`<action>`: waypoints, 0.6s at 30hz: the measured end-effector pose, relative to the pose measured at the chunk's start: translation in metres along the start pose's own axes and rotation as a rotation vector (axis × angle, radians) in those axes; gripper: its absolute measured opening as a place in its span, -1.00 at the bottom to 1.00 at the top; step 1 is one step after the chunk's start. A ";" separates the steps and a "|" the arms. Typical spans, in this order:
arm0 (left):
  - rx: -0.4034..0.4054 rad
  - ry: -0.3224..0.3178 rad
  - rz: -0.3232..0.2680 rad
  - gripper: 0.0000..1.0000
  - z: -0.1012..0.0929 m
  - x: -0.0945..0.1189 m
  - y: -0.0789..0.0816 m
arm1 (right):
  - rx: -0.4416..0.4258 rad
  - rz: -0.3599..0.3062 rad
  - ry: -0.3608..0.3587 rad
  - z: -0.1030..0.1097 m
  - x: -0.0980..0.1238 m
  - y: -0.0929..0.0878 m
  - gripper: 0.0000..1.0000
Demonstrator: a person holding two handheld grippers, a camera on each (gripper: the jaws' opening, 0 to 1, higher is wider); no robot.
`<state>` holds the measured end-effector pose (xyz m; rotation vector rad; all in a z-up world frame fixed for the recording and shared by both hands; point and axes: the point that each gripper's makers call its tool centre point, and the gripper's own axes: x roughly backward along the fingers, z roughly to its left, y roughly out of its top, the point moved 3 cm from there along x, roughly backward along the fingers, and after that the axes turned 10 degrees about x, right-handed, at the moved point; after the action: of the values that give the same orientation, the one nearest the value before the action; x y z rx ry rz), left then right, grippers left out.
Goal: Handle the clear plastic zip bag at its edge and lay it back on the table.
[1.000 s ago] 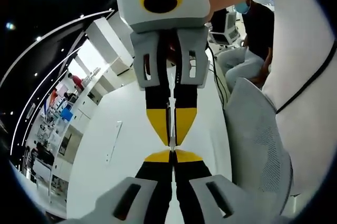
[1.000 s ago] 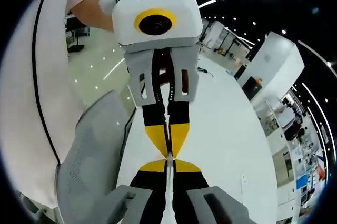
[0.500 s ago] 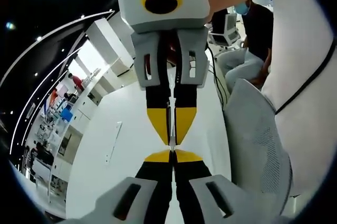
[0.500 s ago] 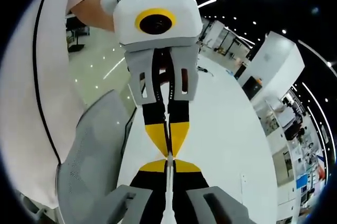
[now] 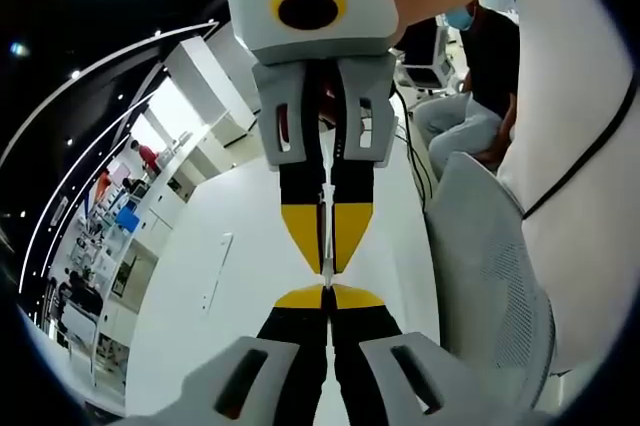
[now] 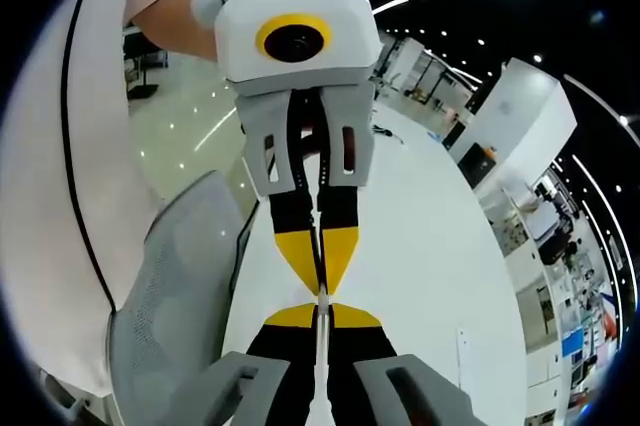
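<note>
Facing tip to tip, left tool (image 5: 324, 291), right tool (image 6: 322, 296), jaws closed

Clear zip bag seen edge-on, mid-frame.
The clear plastic zip bag (image 6: 320, 331) shows as a thin pale upright strip at lower centre of the right gripper view; in the left gripper view it is a faint vertical sliver at centre.

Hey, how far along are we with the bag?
Done: the bag looks picked up, showing as a thin pale strip seen edge-on between shut jaws. In hand: the left gripper and right gripper meet tip to tip above the table, both seemingly pinching the bag's edge. Left: lower it onto the table and let go.
</note>
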<state>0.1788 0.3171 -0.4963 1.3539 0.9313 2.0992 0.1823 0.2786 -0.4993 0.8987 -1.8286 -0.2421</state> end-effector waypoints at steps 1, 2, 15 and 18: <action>0.000 0.000 0.000 -1.00 0.000 0.000 0.000 | -0.001 0.000 0.000 0.000 0.000 0.000 -1.00; -0.001 0.000 -0.001 -1.00 0.000 0.000 0.000 | -0.001 -0.001 0.000 0.000 0.000 0.000 -1.00; -0.005 0.000 -0.006 -1.00 0.000 0.001 0.001 | -0.004 0.002 -0.003 0.001 0.002 -0.001 -1.00; -0.005 0.000 -0.007 -1.00 -0.001 0.001 0.002 | -0.002 0.002 -0.004 0.001 0.003 -0.001 -1.00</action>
<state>0.1777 0.3166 -0.4947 1.3458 0.9290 2.0951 0.1814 0.2760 -0.4984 0.8952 -1.8326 -0.2445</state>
